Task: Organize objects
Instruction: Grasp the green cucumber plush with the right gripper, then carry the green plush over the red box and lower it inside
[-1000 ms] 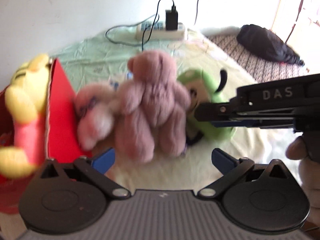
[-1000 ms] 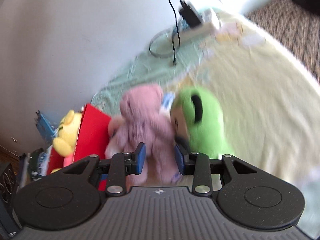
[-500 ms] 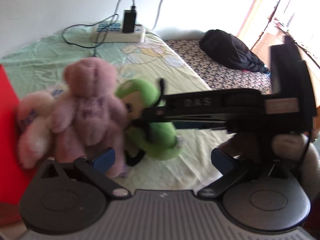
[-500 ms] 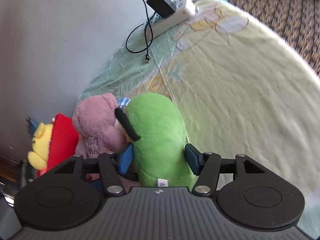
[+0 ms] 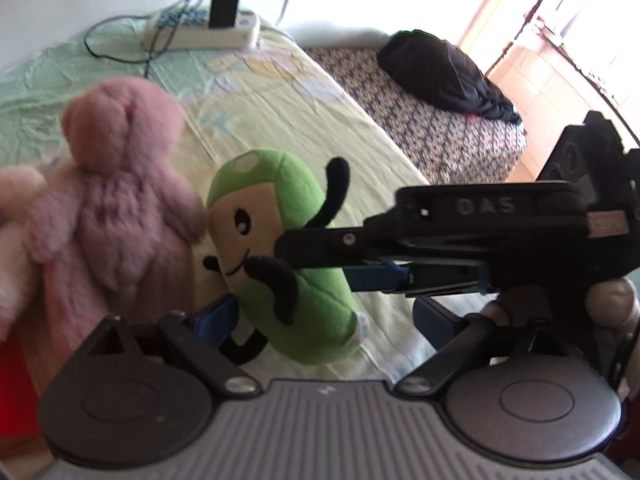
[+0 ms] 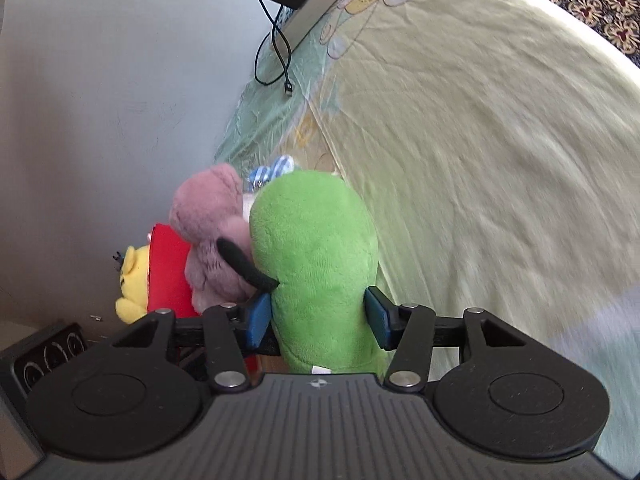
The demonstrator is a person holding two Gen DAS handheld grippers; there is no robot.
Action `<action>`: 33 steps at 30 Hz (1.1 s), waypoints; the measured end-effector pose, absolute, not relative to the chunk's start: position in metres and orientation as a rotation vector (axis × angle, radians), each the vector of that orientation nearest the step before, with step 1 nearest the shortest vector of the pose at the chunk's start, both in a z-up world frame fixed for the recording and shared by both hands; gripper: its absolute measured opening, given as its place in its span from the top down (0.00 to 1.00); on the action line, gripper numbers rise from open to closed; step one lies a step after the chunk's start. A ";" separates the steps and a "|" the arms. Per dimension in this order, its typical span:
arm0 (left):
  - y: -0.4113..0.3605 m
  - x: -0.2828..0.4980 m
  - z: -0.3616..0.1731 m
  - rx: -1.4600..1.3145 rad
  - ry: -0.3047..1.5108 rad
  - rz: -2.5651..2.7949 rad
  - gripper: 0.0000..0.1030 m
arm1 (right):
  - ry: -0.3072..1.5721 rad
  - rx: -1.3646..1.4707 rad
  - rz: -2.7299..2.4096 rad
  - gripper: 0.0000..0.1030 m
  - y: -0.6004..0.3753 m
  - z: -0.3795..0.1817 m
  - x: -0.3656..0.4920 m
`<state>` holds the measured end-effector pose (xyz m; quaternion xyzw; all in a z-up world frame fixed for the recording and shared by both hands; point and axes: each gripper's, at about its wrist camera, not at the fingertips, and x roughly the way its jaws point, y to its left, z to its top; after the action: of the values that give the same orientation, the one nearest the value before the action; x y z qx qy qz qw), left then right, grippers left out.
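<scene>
Right gripper (image 6: 316,314): jaws have just been closing, blue pads clasping the green plush (image 6: 316,264) at its lower body, pointing downward over the bedsheet (image 6: 480,160). Left gripper (image 5: 324,316): jaws unclenched, closing in, nothing gripped, green plush between them. Pink bear (image 5: 116,200) touches the plush's side

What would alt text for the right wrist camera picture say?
A handheld right gripper straddles a green plush toy on a pale yellow bedsheet. A pink teddy bear leans beside it, near a red box and a yellow plush.
</scene>
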<state>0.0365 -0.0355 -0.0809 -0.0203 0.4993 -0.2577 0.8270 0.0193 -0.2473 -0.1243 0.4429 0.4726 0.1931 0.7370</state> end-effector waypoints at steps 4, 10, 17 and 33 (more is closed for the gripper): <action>-0.039 0.027 -0.086 -0.018 1.070 -0.545 0.14 | 1.045 0.983 0.428 0.47 -0.247 -0.127 0.005; -0.042 0.025 -0.083 0.004 1.055 -0.536 0.21 | 0.979 0.946 0.344 0.40 -0.246 -0.118 0.008; -0.041 0.024 -0.083 0.001 1.046 -0.503 0.24 | 0.963 0.831 0.360 0.47 -0.231 -0.109 0.008; 0.001 -0.037 -0.053 -0.026 0.975 -0.525 0.24 | 0.861 0.722 0.461 0.48 -0.182 -0.073 -0.040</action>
<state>-0.0369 0.0013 -0.0526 -0.0122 0.4628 -0.2494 0.8506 -0.0401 -0.1817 -0.0735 0.3393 0.4044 0.2164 0.8213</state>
